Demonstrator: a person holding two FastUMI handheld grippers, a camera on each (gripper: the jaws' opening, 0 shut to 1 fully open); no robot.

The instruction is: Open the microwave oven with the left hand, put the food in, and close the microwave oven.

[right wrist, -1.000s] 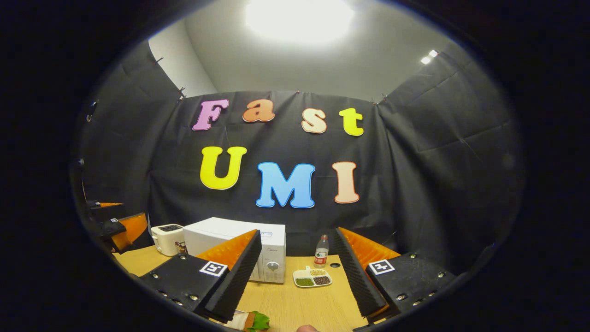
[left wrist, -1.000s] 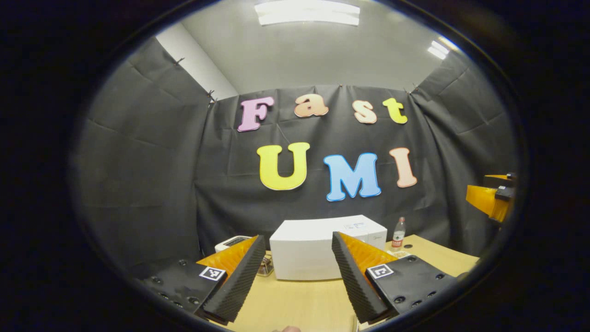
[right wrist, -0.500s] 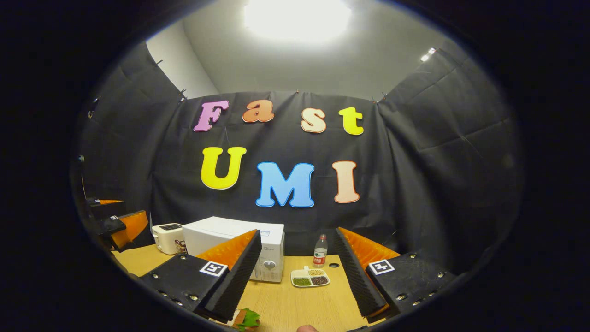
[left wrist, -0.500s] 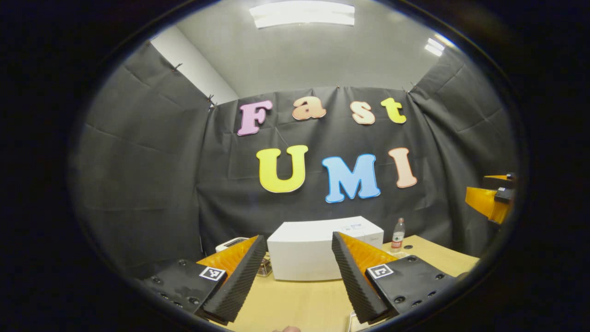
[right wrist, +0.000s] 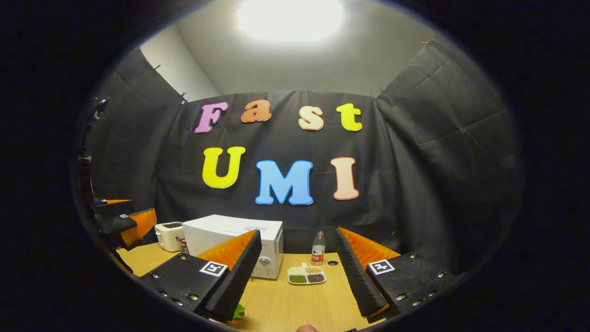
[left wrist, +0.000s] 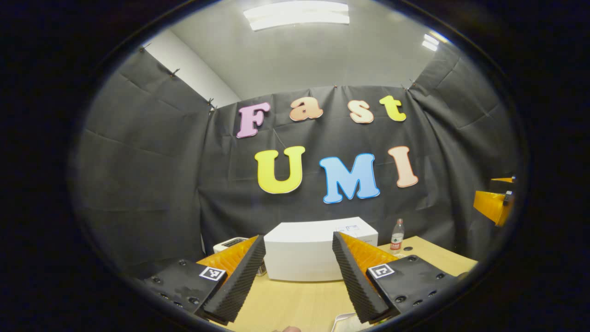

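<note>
The white microwave point(left wrist: 318, 253) stands shut at the back of the wooden table point(left wrist: 295, 299), straight ahead of my left gripper point(left wrist: 298, 240), which is open, empty and well short of it. In the right gripper view the microwave point(right wrist: 221, 233) is ahead to the left, its dial side facing me. My right gripper point(right wrist: 297, 233) is open and empty above the table. A green leaf of the food point(right wrist: 238, 311) peeks out under its left finger. A white plate edge point(left wrist: 343, 320) shows at the bottom of the left gripper view.
A white toaster point(right wrist: 169, 235) sits left of the microwave. A water bottle point(right wrist: 317, 251) and a divided dish of beans point(right wrist: 306, 275) stand to its right. The other gripper point(left wrist: 495, 203) hangs far right in the left gripper view, and the left one point(right wrist: 129, 221) shows far left.
Both views have tilted up a little. The food has slid almost out at the bottom of the right gripper view, and a plate edge has come in at the bottom of the left one.
</note>
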